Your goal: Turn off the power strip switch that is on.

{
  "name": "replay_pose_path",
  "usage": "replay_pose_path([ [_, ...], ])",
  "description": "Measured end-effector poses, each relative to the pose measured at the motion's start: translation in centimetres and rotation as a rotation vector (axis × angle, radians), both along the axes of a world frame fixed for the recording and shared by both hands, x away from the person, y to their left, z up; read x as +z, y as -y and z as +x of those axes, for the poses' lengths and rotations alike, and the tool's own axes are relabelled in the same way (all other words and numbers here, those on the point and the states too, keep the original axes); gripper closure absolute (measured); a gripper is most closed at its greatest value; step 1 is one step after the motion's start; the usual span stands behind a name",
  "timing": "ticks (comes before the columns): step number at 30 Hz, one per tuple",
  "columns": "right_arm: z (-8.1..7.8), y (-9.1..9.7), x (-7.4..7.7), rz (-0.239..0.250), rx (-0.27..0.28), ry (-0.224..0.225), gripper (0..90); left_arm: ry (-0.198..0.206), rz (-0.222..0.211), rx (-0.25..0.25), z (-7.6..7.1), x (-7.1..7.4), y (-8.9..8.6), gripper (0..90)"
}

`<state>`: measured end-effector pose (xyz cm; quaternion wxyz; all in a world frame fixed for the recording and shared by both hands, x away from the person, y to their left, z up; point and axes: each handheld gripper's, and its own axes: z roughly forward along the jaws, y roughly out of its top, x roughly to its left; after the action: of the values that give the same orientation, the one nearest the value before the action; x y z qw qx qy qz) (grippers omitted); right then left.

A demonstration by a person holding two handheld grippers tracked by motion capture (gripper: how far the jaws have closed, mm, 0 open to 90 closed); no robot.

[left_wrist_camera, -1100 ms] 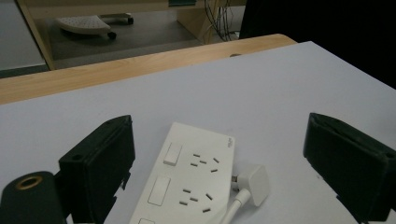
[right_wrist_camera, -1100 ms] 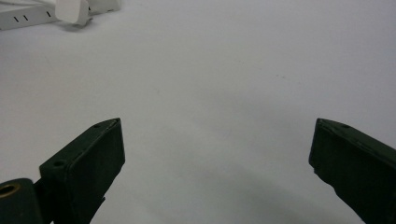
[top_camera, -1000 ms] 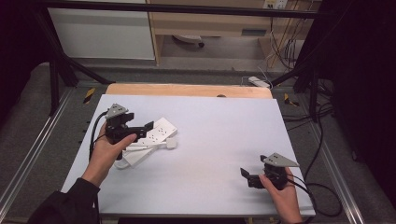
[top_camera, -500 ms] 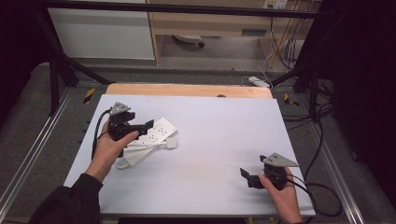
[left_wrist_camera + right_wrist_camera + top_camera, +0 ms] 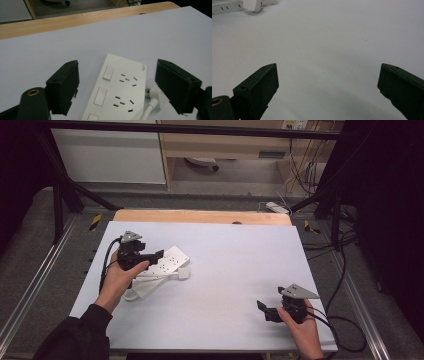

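Observation:
A white power strip [image 5: 169, 260] lies on the white table top [image 5: 235, 265], left of the middle, with its white cable [image 5: 150, 282] and plug [image 5: 183, 273] beside it. In the left gripper view the power strip [image 5: 120, 90] shows its switches and sockets, and the plug [image 5: 156, 96] lies at its right edge. My left gripper [image 5: 159, 254] hovers over the strip, open, its jaws standing wide on either side of it [image 5: 125, 87]. My right gripper [image 5: 261, 305] stands open near the table's front right, nothing between its jaws [image 5: 328, 82].
A wooden strip [image 5: 200, 216] runs along the table's far edge. Black cables [image 5: 345, 320] trail off the right side. A white extension block [image 5: 276, 207] lies on the floor behind. Metal rails [image 5: 35, 280] flank the table. The power strip's end [image 5: 227, 6] shows far off.
My left gripper has shifted slightly forward and right over the power strip. The right gripper has stayed in place.

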<state>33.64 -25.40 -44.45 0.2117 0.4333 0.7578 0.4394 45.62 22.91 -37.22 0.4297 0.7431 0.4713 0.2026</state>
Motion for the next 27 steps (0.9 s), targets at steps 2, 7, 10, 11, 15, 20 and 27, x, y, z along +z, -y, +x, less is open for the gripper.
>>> replay_pose_path([
  [2, 0.0, 0.0, 0.0, 0.001, 0.000, -0.004, 3.8, -0.005, 0.001, 0.002, 0.1, -0.1, 0.0, 28.4],
  [7, 0.0, 0.0, 0.0, 0.000, 0.001, -0.008, 3.8, -0.012, 0.010, 0.013, 0.2, -0.2, -0.2, 44.2],
  [10, 0.0, 0.0, -0.1, 0.000, 0.001, -0.006, 3.8, -0.013, 0.004, 0.020, 0.2, -0.3, -0.3, 48.7],
  [11, 0.0, 0.0, -0.1, 0.001, 0.001, -0.006, 3.8, -0.014, 0.001, 0.021, 0.2, -0.3, -0.3, 51.5],
  [15, 0.0, 0.0, -0.1, -0.001, 0.001, -0.007, 3.8, -0.014, 0.008, 0.011, 0.2, -0.5, -0.4, 61.8],
  [20, 0.0, 0.0, -0.1, -0.002, 0.002, -0.006, 3.8, -0.017, 0.018, -0.008, 0.1, -0.6, -0.4, 73.2],
  [27, 0.0, 0.0, -0.1, -0.004, 0.004, -0.005, 3.8, -0.037, 0.028, -0.040, 0.3, -1.1, -0.1, 83.3],
])
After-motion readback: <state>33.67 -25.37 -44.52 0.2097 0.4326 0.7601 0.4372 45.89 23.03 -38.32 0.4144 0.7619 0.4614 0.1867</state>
